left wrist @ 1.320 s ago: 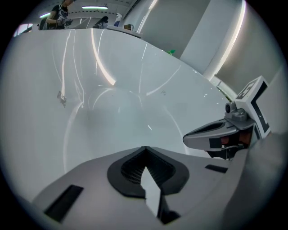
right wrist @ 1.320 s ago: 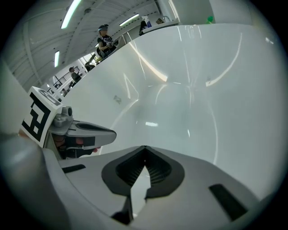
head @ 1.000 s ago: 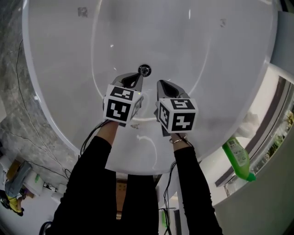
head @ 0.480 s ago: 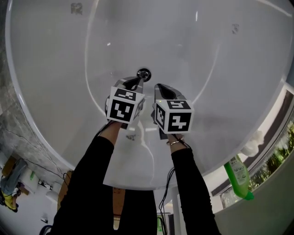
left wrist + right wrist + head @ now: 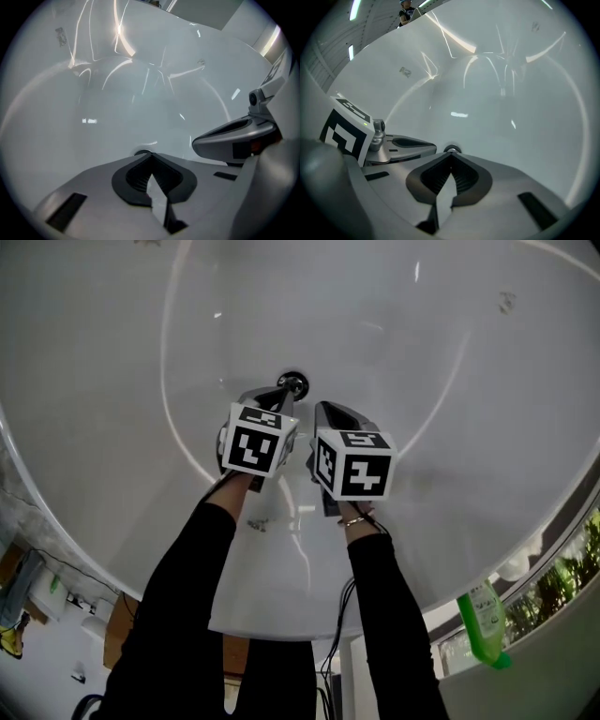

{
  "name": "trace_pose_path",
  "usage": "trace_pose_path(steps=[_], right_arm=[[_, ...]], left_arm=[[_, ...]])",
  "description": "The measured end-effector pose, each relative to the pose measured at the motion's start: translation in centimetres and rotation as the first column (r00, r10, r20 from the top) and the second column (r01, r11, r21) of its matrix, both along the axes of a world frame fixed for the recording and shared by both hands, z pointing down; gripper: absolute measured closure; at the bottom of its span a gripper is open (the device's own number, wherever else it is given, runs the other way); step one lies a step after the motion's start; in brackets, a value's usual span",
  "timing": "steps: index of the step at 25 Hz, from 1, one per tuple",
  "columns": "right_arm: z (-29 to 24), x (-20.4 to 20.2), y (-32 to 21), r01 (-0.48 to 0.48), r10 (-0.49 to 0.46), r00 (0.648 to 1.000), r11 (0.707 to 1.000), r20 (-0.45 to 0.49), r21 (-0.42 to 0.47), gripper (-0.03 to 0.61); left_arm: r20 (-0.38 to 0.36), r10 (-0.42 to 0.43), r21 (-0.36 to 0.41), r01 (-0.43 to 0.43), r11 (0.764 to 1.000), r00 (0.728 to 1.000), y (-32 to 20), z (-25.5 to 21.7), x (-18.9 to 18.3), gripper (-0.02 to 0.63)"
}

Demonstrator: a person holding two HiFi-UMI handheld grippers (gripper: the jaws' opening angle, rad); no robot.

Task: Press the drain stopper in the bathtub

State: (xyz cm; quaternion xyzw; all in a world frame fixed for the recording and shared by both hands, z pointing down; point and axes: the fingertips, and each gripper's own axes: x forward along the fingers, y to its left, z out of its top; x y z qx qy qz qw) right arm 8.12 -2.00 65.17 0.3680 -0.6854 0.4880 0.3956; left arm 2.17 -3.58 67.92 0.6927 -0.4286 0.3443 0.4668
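While you lean over the white bathtub [image 5: 112,427], both of your grippers point down at its floor, jaws pressed together with nothing between them.
Your left gripper [image 5: 283,396] has its closed tip right at the edge of the chrome drain stopper [image 5: 293,383], which sits in the middle of the tub floor; you cannot tell whether tip and stopper touch. In the left gripper view the stopper peeks out just behind the meeting jaw tips. Your right gripper [image 5: 324,411] hangs just beside the left one, its tip near the stopper but apart from it, likewise closed and empty. A green bottle [image 5: 484,620] sits outside the tub rim at your lower right.
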Motion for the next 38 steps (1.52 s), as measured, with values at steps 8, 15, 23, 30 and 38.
trace_pose_path(steps=[8, 15, 23, 30, 38], right_arm=[[1.8, -0.4, 0.7, 0.018, -0.018, 1.0, 1.0, -0.002, -0.013, 0.577], [3.4, 0.7, 1.3, 0.003, -0.003, 1.0, 0.999, -0.017, -0.046, 0.577], [4.4, 0.6, 1.4, -0.008, 0.007, 1.0, 0.998, -0.021, -0.058, 0.577], [4.8, 1.2, 1.5, -0.009, 0.006, 0.999, 0.998, -0.036, -0.059, 0.577], [5.0, 1.8, 1.6, -0.024, 0.021, 0.999, 0.998, -0.04, -0.066, 0.577]], left_arm=[[0.011, -0.014, -0.036, 0.014, 0.999, 1.0, 0.4, 3.0, 0.3, 0.609], [0.012, -0.027, -0.071, 0.028, 0.997, 1.0, 1.0, 5.5, 0.6, 0.609], [0.012, -0.021, -0.085, 0.022, 0.996, 1.0, 0.7, 7.0, 0.3, 0.609], [0.042, 0.004, -0.094, 0.0, 0.996, 0.999, 0.8, 8.2, 0.7, 0.609], [0.072, 0.067, -0.084, -0.06, 0.995, 0.995, 0.8, 8.3, 0.9, 0.609]])
